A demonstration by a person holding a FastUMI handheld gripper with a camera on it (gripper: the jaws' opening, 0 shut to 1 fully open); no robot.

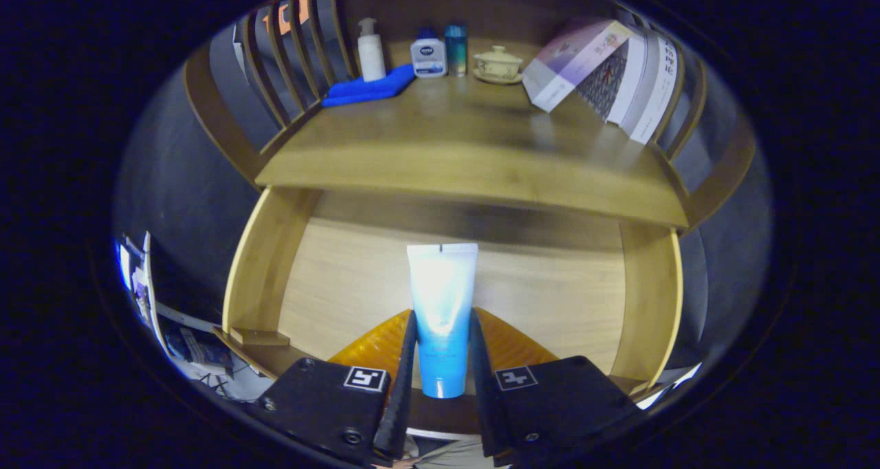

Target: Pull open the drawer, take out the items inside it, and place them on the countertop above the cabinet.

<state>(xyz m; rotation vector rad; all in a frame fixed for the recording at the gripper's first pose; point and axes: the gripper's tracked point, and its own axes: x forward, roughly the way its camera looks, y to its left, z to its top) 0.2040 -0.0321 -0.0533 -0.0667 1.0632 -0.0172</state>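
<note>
Gripper view: tool [440,359] squeezes the tube [441,318] over the open drawer [344,276]; it could slip before reaching the desk [447,139].

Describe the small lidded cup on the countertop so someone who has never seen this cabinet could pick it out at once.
Start at the wooden countertop above the open drawer, where the tongs are shut on a white-and-blue tube. Along its back edge stand a pump bottle, a squat white bottle and a teal can. Right of them sits the lidded cup: pale, low, knobbed, on a saucer.
</note>
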